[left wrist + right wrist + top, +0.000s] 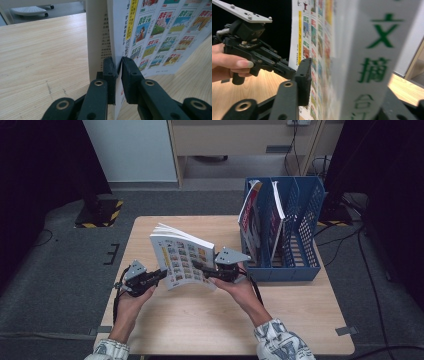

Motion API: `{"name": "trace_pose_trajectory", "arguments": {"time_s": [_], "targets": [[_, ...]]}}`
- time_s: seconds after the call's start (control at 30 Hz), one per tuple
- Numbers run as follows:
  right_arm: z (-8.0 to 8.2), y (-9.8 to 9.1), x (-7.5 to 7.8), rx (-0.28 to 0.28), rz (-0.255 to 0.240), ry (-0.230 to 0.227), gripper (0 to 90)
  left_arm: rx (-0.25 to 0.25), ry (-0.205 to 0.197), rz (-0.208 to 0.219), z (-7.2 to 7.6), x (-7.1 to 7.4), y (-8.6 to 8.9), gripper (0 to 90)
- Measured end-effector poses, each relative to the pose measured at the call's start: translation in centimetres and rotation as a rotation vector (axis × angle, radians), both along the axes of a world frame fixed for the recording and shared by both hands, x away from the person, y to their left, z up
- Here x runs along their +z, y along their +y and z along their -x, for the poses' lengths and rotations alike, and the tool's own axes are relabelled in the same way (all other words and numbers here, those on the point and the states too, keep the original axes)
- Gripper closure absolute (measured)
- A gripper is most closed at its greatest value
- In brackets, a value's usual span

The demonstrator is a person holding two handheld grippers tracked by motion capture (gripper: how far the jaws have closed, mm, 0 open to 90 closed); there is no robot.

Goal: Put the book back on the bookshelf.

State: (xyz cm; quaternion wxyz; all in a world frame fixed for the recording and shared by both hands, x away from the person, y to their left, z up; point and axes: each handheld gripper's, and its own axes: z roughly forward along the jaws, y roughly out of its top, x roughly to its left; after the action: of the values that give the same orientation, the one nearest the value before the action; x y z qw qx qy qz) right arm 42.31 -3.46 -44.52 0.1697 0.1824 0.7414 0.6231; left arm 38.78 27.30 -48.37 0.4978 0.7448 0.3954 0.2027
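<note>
Standing upright, a paperback magazine (183,261), thumbnail-gridded cover, pinched by left claw (161,274); right claw (198,267) apparently loosened around it.

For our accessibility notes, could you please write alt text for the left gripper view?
The left gripper's two black jaws pinch the bottom edge of a magazine's back cover, which is printed with rows of small colourful thumbnails. The magazine stands upright over a light wooden table, with its text pages hanging free left of the jaws.
</note>
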Motion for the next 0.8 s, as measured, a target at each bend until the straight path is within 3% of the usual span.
{"name": "trace_pose_trajectory", "arguments": {"time_s": [0.13, 0.37, 0.53, 0.63, 0.73, 0.8], "targets": [[-0.2, 0.4, -0.1, 0.01, -0.012, 0.012, 51.2, -0.003, 0.001, 0.001, 0.0, 0.0, 0.0, 81.4], [-0.6, 0.6, -0.5, 0.038, -0.041, 0.024, 53.0, 0.0, 0.002, 0.0, 0.0, 0.0, 0.0, 81.4], [-0.7, 0.6, -0.6, 0.023, -0.073, 0.032, 56.0, -0.002, 0.001, 0.004, 0.0, -0.1, 0.1, 81.4], [-0.8, 0.7, -0.2, 0.023, -0.098, 0.045, 51.6, -0.002, 0.001, 0.006, 0.0, -0.1, 0.1, 81.3], [-1.0, 1.0, 0.1, 0.016, -0.087, 0.027, 49.1, -0.001, 0.001, 0.013, 0.0, -0.1, 0.1, 81.3], [-1.1, 1.2, 0.1, 0.016, -0.086, 0.025, 54.4, -0.001, 0.001, 0.013, 0.1, -0.1, 0.1, 81.3]]}}
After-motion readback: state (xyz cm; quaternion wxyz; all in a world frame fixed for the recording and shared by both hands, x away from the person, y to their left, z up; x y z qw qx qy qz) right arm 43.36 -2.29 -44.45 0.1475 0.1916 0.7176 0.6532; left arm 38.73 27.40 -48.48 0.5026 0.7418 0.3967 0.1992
